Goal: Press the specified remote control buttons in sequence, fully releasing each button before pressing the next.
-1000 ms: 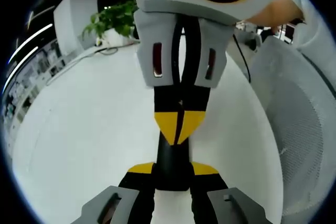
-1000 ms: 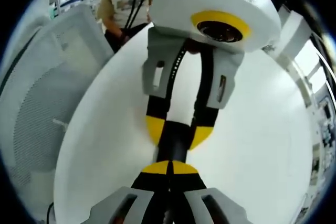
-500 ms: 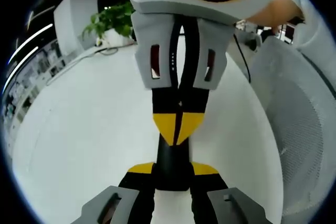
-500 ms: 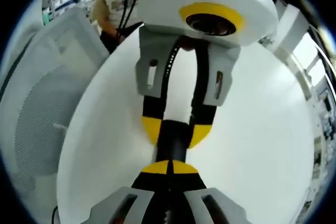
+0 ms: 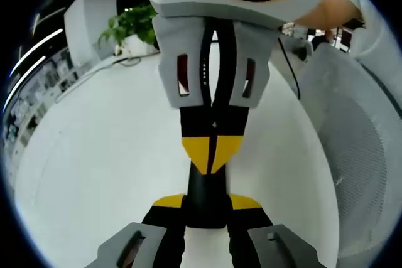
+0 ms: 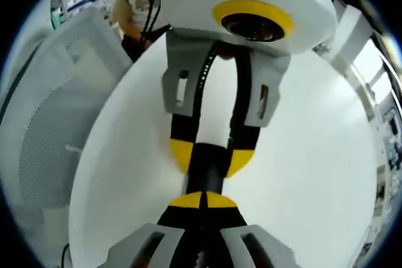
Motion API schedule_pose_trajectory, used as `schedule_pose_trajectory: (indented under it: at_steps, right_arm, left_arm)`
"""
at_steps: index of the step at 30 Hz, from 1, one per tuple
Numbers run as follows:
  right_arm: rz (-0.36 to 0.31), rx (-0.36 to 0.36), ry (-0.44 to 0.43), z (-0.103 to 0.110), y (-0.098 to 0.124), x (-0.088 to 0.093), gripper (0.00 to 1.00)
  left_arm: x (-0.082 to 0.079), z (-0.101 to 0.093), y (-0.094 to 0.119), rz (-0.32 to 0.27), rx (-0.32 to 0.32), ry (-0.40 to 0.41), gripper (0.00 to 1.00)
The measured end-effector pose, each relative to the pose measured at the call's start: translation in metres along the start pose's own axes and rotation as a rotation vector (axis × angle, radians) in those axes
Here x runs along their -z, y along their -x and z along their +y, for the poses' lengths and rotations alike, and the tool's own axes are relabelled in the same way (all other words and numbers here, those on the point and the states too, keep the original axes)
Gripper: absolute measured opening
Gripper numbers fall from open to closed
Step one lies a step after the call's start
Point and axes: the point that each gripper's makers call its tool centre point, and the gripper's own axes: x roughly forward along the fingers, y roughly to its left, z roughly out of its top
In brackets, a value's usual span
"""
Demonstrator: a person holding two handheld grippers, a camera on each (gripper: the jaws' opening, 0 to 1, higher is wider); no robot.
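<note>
Little has changed: the left gripper (image 5: 206, 201) still clamps narrowly on the black remote (image 5: 205, 186) above the white surface (image 5: 107, 155), with the closed right gripper (image 5: 211, 150) tip against it, so the press seems unreleased.

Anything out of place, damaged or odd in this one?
Nothing stands out. The left gripper clamps the black remote between its jaws, and the right gripper, jaws shut, meets the remote tip-first. The white table shows no spill or damage.
</note>
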Motion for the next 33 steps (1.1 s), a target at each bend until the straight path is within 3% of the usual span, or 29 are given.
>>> schedule_pose_trajectory:
  at_steps: [19, 33]
  right_arm:
    - [0.004, 0.005, 0.006, 0.0006, 0.0000, 0.0000, 0.00]
    - [-0.039, 0.014, -0.019, 0.0003, 0.0011, -0.0011, 0.00]
  left_arm:
    - [0.0003, -0.0002, -0.0002, 0.005, -0.004, 0.005, 0.24]
    - [0.0001, -0.0002, 0.0000, 0.012, -0.004, 0.005, 0.24]
